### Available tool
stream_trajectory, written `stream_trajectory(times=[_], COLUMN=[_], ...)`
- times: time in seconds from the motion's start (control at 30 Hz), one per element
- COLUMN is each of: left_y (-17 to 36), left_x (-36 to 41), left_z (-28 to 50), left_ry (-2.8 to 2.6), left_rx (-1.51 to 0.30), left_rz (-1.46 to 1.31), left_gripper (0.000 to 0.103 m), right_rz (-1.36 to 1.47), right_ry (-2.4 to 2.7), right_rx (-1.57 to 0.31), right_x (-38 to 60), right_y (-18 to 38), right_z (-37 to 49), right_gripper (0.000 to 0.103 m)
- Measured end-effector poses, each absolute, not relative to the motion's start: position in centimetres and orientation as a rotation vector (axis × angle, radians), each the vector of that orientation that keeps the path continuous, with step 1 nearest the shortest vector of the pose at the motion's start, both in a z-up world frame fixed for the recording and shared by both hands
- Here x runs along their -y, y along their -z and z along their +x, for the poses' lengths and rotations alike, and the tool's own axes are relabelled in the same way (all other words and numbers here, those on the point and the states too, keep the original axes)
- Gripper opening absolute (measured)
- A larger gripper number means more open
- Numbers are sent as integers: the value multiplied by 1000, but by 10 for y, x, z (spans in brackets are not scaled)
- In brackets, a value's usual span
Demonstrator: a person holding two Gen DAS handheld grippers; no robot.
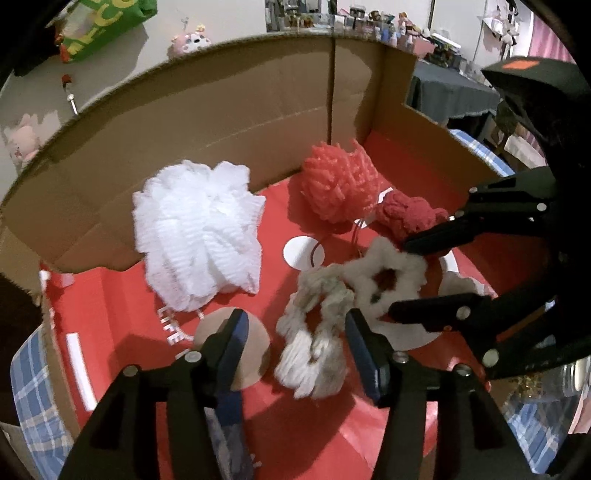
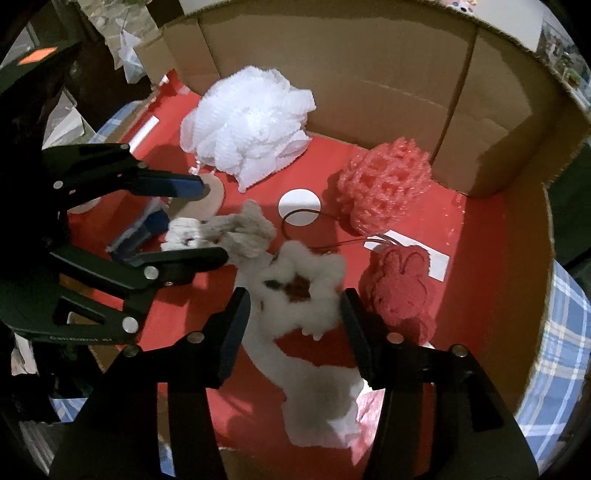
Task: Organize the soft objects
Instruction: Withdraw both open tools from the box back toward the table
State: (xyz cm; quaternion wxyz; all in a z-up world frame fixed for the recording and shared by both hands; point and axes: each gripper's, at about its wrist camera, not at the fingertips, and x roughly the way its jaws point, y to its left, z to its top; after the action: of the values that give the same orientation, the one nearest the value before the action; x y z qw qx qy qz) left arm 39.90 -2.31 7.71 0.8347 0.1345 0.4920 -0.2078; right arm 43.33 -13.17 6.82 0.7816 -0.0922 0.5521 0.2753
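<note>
Inside a cardboard box (image 1: 229,110) with a red floor lie a white mesh bath pouf (image 1: 199,236) (image 2: 251,122), a pink mesh pouf (image 1: 338,182) (image 2: 386,184), a dark red plush bunny (image 1: 406,216) (image 2: 400,288), a beige scrunchie (image 1: 316,328) (image 2: 243,230) and a fluffy white scrunchie (image 1: 386,278) (image 2: 301,288). My left gripper (image 1: 293,332) (image 2: 212,218) is open with the beige scrunchie between its jaws. My right gripper (image 2: 293,308) (image 1: 400,277) is open around the fluffy white scrunchie.
A blue plaid cloth (image 2: 565,332) lies under the box. A brown cardboard disc (image 1: 251,350) and a white round sticker (image 2: 299,206) are on the red floor. Another fluffy white piece (image 2: 321,402) lies near the box's front edge. Cluttered shelves (image 1: 388,22) stand beyond the box.
</note>
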Motion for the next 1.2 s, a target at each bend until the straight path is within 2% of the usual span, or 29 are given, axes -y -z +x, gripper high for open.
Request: stream_trajectory(times=[0.23, 0.3, 0.47, 0.6, 0.93, 1.0, 1.2], left_y=[-114, -128, -169, -192, -216, -216, -211], left_x=[8, 3, -7, -13, -23, -26, -28], left_z=[366, 351, 301, 257, 143, 122, 74], left_ry=[420, 411, 375, 357, 329, 317, 305], left_rx=[-956, -919, -793, -694, -497, -456, -380], left_rz=[220, 198, 149, 115, 21, -8, -42], left_gripper=[72, 78, 95, 101, 103, 103, 103], right_rz=[-168, -155, -131, -112, -50, -35, -84], right_ry=[-566, -562, -529, -504, -464, -462, -428], right_rx=[-1132, -1107, -1005, -923, -698, -660, -524], right_x=[143, 146, 160, 176, 184, 185, 179], right_y=[-101, -114, -157, -190, -235, -238, -239], right_z=[408, 398, 356, 315, 197, 176, 111], right_gripper=[57, 65, 70, 75, 80, 87, 88])
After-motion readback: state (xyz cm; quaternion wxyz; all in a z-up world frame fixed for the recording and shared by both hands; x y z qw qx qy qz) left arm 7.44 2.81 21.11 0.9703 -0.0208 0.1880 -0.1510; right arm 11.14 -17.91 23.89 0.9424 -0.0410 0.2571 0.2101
